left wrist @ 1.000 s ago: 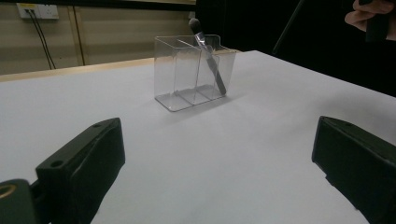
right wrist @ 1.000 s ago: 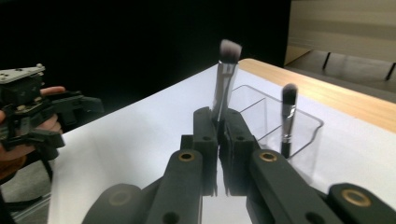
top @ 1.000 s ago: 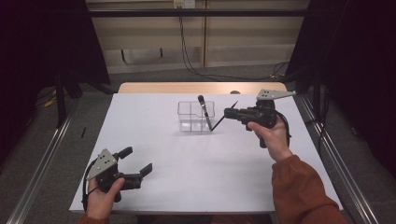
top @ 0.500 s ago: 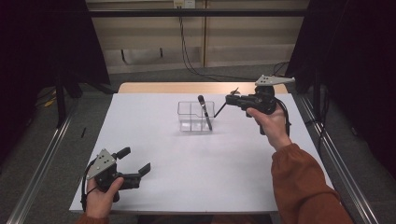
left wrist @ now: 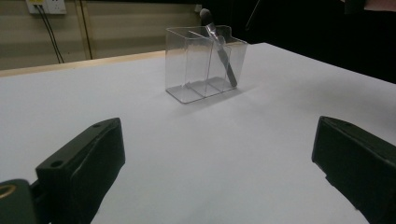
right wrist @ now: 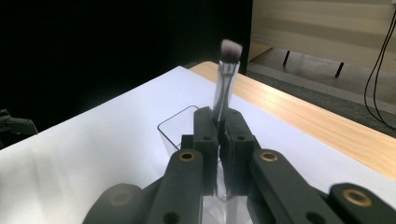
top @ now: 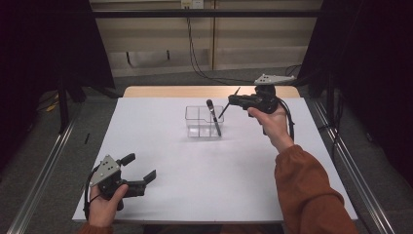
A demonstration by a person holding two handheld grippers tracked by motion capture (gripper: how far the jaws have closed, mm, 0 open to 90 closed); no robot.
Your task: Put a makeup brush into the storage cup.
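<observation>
A clear plastic organizer with several compartments stands in the middle of the white table. A dark makeup brush leans inside it, head up, and the left gripper view shows this brush in the organizer too. My right gripper hovers just right of and behind the organizer, shut on a second thin brush. In the right gripper view that brush sticks up from the closed right gripper, white-tipped bristles uppermost. My left gripper rests open near the front left corner, nothing between its fingers.
A bare wooden strip runs along the table's far edge. Metal rails flank both sides on the floor. Cables hang down the back wall.
My right gripper has carried the thin brush away from me toward the far edge, ending beside the organizer's far right corner. The left gripper has stayed put.
</observation>
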